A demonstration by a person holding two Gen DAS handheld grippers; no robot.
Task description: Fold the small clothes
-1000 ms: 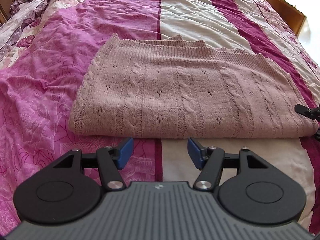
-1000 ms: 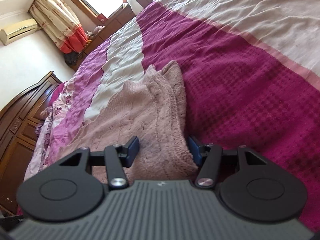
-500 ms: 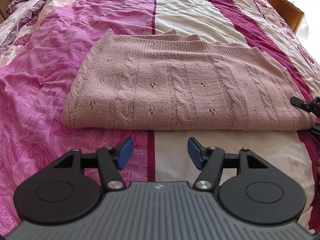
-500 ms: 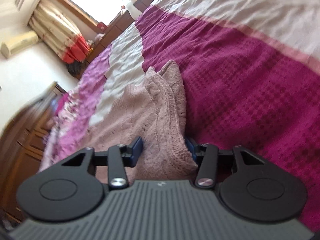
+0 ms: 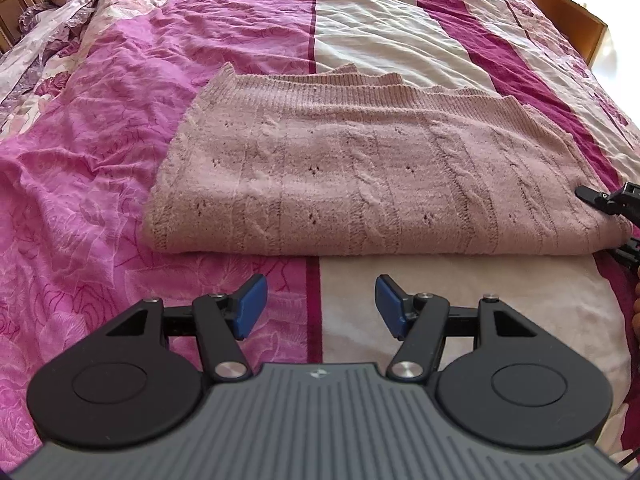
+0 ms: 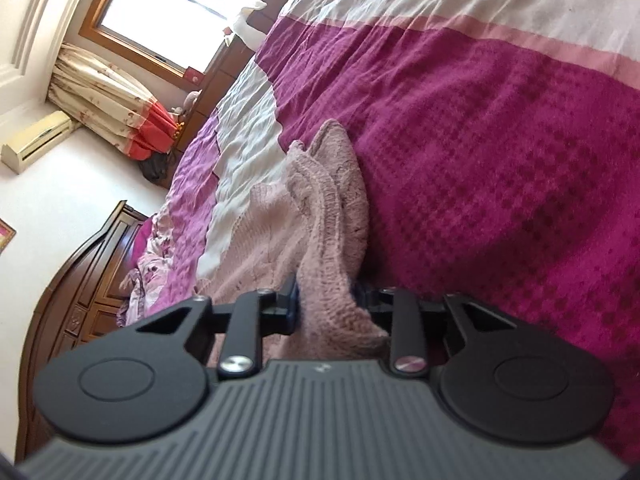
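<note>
Sweater (image 5: 360, 184) lies folded flat on the bedspread (image 5: 120, 200). Left gripper (image 5: 320, 306) hovers just short of the sweater's near edge, fingers apart and empty. Right gripper (image 6: 326, 304) is at the sweater's right end, jaws closing on a bunched fold, pads seemingly already pressing the knit. Risk: pinch catches only some layers, so lifting drags the fold apart. No readable writing

From my feed the bedspread (image 5: 240, 60) fills nearly everything, with pink floral, cream and deep magenta stripes. At its far left corner I see a crumpled floral quilt (image 5: 60, 36). Past the bedspread's far end there's a bright window (image 6: 168, 12), with a cream-and-red curtain (image 6: 108, 100) beside it, and a dark carved wooden headboard (image 6: 80, 292) along one side.
</note>
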